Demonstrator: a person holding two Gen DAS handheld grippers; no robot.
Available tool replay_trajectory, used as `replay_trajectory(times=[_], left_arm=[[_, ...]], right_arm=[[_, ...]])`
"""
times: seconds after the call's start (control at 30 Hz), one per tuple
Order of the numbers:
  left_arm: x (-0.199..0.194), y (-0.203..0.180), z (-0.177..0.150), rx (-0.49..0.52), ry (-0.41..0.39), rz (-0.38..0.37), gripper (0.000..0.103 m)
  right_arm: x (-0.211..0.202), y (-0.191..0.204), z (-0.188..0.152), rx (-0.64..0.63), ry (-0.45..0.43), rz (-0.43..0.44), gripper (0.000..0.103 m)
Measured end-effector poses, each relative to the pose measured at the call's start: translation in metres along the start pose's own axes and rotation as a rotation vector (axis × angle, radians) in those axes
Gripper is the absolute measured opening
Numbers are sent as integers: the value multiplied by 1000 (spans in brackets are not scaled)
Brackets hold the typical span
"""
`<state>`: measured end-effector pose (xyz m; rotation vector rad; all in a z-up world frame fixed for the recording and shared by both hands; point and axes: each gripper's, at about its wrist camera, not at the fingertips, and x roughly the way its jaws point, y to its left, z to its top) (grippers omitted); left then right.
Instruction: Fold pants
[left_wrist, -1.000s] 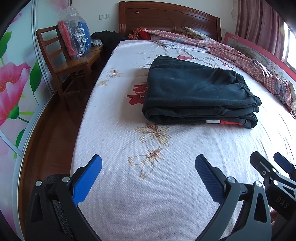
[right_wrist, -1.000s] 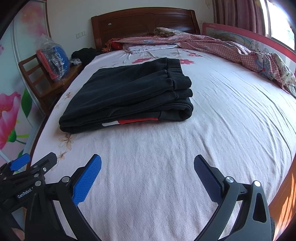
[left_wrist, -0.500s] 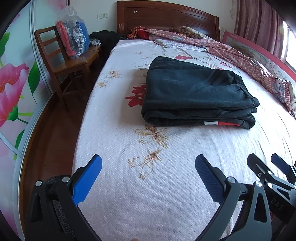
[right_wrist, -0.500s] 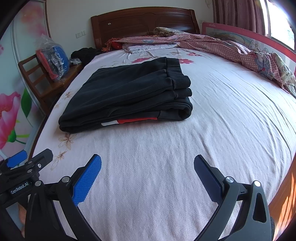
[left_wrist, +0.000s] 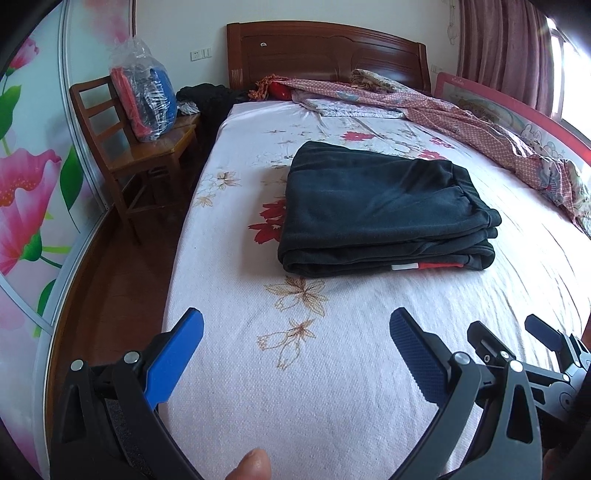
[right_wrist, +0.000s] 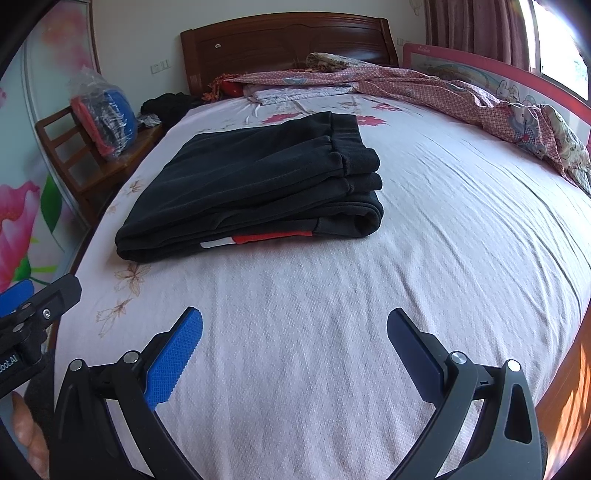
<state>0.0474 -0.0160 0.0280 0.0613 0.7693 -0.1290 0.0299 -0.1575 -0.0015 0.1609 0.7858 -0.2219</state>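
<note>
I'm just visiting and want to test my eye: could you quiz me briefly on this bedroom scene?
1. True or false: the pants lie folded on the bed.
2. What is the left hand-held gripper holding? A) pants B) nothing C) a pillow
3. Fill in: the plastic bag sits on a wooden ____.

Key: 1 true; 2 B, open and short of the pants, like the right hand-held gripper; 3 chair.

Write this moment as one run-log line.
pants: folded stack on bed | left gripper: open, empty, short of pants | right gripper: open, empty | contact: none
</note>
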Motion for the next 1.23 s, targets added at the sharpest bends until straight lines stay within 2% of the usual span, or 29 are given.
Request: replay_trajectory(times=[0.17,0.27,0.43,0.77,0.93,1.1,1.23], left_arm=[[-1,-9,-2,33,28,30,101],[-3,-9,-2,26,27,-7,101],[0,-8,-2,-2,73,-53,101],[-7,-11,-5,20,30,-23,101],[-3,-11,-7,18,45,-10,101],[6,-14,-9,23,89,-113,101],[11,-14,-17,17,70,-120,101]], right_arm=[[1,0,0,0,4,1,99],[2,0,-1,-3,8,0,99],[3,0,-1,-7,13,1,99],[4,3,-2,-14,23,9,99],[5,2,-2,-10,27,13,99],[5,-1,-2,5,31,10,99],[4,-8,-1,26,15,-8,99]])
